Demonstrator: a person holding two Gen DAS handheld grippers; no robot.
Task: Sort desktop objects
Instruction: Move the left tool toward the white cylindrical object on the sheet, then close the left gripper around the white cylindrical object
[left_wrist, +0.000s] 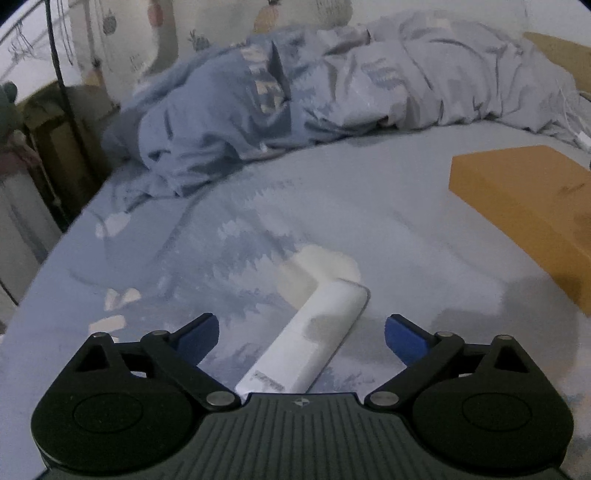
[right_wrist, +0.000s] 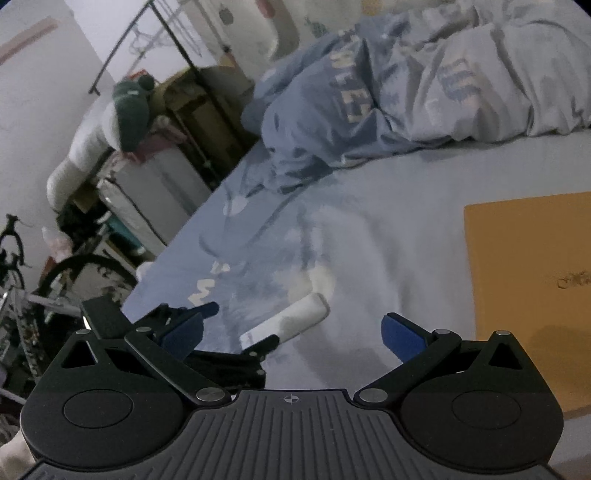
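A white oblong box (left_wrist: 314, 334) lies on the blue bedsheet, its near end under my left gripper's body. My left gripper (left_wrist: 301, 334) is open, its blue pads (left_wrist: 199, 338) wide on either side of the box without touching it. In the right wrist view the same white box (right_wrist: 291, 319) lies ahead and to the left, with the left gripper (right_wrist: 221, 332) over its near end. My right gripper (right_wrist: 291, 334) is open and holds nothing, hovering over the sheet to the right of the box.
A flat orange-brown cardboard box (left_wrist: 524, 206) (right_wrist: 532, 280) rests on the bed at the right. A crumpled blue duvet (left_wrist: 295, 96) fills the back. The bed's left edge (right_wrist: 173, 254) drops to a bicycle (right_wrist: 44, 291) and cluttered shelves.
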